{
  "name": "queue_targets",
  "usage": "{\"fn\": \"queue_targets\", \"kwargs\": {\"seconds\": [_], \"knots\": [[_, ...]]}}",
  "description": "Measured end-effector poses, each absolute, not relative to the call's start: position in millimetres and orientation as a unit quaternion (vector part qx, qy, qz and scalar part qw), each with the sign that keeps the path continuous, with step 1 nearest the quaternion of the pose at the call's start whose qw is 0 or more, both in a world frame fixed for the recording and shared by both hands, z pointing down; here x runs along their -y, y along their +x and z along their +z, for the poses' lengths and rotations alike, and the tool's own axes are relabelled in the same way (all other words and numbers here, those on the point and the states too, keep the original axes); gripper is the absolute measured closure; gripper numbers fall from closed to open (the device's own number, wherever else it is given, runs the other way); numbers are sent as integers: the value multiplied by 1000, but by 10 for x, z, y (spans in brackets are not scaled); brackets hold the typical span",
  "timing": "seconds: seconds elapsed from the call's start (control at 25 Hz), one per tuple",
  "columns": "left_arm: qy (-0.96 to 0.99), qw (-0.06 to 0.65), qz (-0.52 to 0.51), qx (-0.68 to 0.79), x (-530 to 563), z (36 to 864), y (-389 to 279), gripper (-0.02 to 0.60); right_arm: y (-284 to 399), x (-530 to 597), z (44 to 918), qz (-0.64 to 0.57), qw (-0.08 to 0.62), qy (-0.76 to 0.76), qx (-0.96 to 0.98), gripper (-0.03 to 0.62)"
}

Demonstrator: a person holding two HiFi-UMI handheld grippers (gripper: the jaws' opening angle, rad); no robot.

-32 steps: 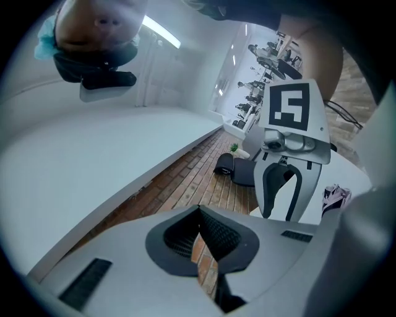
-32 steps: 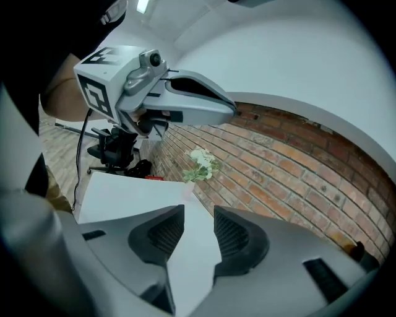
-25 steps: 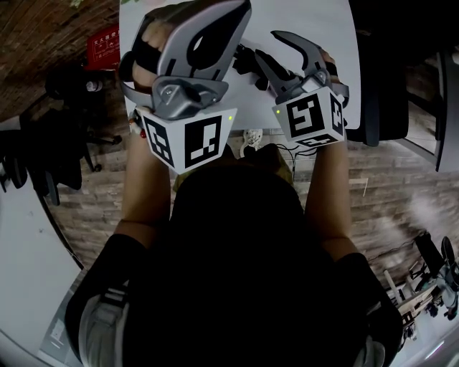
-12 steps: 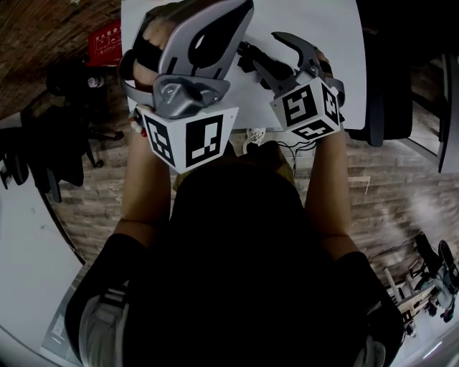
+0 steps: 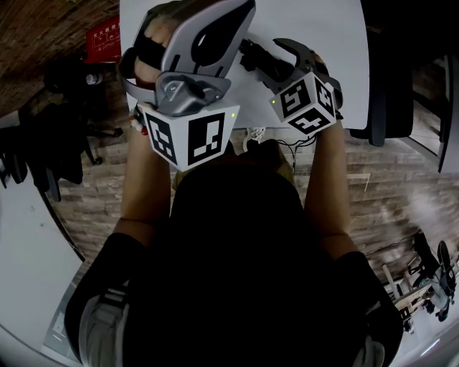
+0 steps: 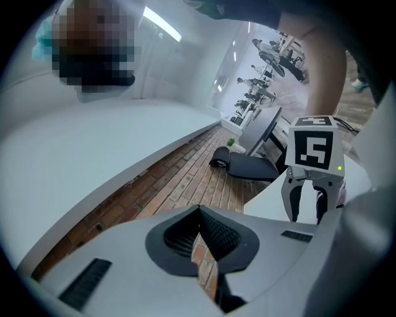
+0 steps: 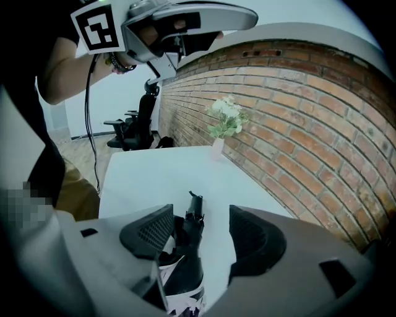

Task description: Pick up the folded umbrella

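The folded umbrella [image 7: 185,254], black with a white pattern, lies on the white table [image 7: 142,173]. My right gripper [image 7: 201,238] is open and tilted down over it. Its jaws have just been opening, and the umbrella lies between them, nearer the left pad [image 7: 148,232] and apart from the right one. In the head view the umbrella [image 5: 247,54] shows as a dark shape just ahead of the right gripper [image 5: 267,63]. My left gripper [image 5: 233,21] is held level above the table's left part, its pads [image 6: 213,232] meeting at the tips with nothing in them.
A small vase of white flowers [image 7: 224,124] stands at the table's far end by the brick wall [image 7: 297,124]. Black office chairs [image 7: 139,130] stand beyond the table. A dark chair [image 5: 391,86] is at the table's right side, and a red box [image 5: 104,32] is on the floor at the left.
The right gripper has come down toward the table and tipped further forward, and its jaws have spread wider around the umbrella. The left gripper has stayed in place.
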State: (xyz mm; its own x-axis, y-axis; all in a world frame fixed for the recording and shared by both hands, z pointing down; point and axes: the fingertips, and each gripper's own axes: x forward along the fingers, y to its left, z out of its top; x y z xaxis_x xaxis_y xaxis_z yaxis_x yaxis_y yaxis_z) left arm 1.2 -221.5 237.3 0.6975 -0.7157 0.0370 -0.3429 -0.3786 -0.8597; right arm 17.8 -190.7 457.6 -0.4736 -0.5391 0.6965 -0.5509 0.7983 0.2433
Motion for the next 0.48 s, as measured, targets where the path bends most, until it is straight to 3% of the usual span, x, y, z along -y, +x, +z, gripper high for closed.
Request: {"fn": "queue_targets", "kwargs": {"seconds": [0.48], "knots": [[-809,437,-211,-331,2302,2504,-35,569,233,1916,4942,38,438,301,846,309]]}}
